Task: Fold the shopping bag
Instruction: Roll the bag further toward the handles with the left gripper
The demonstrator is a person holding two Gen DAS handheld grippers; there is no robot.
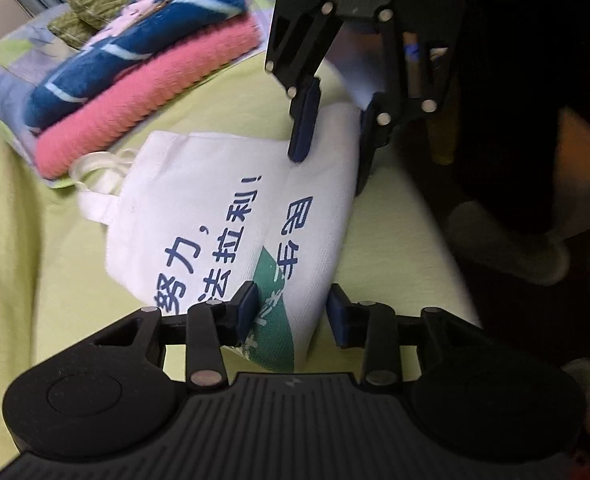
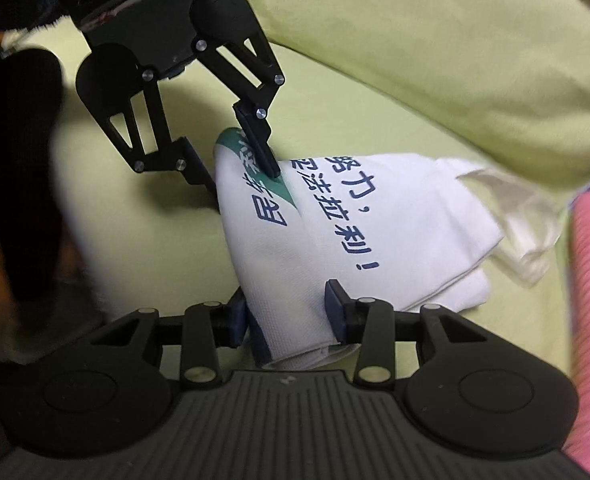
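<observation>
A white fabric shopping bag printed with dark blue characters and a green band (image 1: 231, 216) lies partly folded on a pale yellow-green bed sheet (image 1: 55, 260), one long edge turned over so that a raised fold runs its length. In the left wrist view, the left gripper (image 1: 291, 312) stands with its blue-padded fingers apart on either side of the near, green-printed end of the fold; whether the pads actually press the cloth cannot be told. At the far end the right gripper (image 1: 331, 136) straddles the same fold, one finger resting on the upper face, the other half hidden behind the bag's right edge. In the right wrist view, the right gripper (image 2: 287, 316) has its jaws set around the near end of the rolled edge, seemingly touching on both sides, though grip is uncertain. The bag's white looped handles (image 1: 99, 176) spill out at far left, blurred. Beyond them lies a stack of folded towels, dark blue over pink (image 1: 135, 80), cut off at the frame edge, with olive patterned cloth (image 1: 95, 4) farther back. The dark region at right is too underexposed to make out
</observation>
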